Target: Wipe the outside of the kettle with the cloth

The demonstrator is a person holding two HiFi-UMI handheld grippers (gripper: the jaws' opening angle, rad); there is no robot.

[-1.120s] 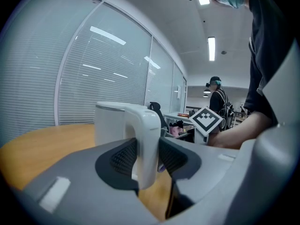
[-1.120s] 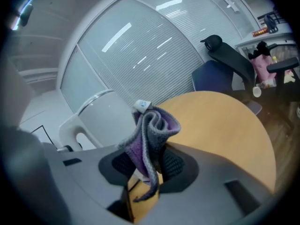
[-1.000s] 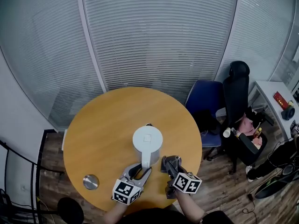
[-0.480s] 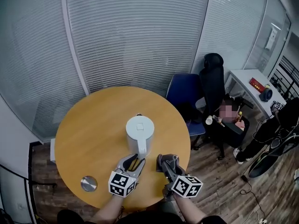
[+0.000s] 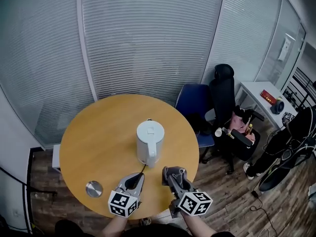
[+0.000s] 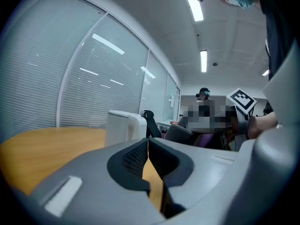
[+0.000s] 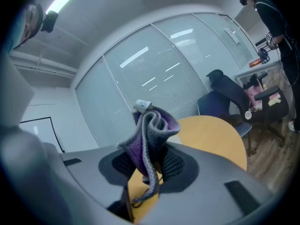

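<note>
A white kettle stands upright near the middle of the round wooden table, its handle towards me. My left gripper sits just short of the handle, drawn back from it, jaws shut with nothing between them. In the left gripper view the kettle shows ahead and to the left of the shut gripper. My right gripper hovers to the right of the handle, shut on a bunched grey-purple cloth. In the right gripper view the cloth stands up between the pads.
A small round metal lid lies on the table at the near left. A blue chair and a black office chair stand just right of the table. Window blinds curve behind. A white desk is at the far right.
My left gripper has let go of the kettle handle, drawn back towards me and shut. The right gripper with the cloth has risen a little. The head view has shifted.
</note>
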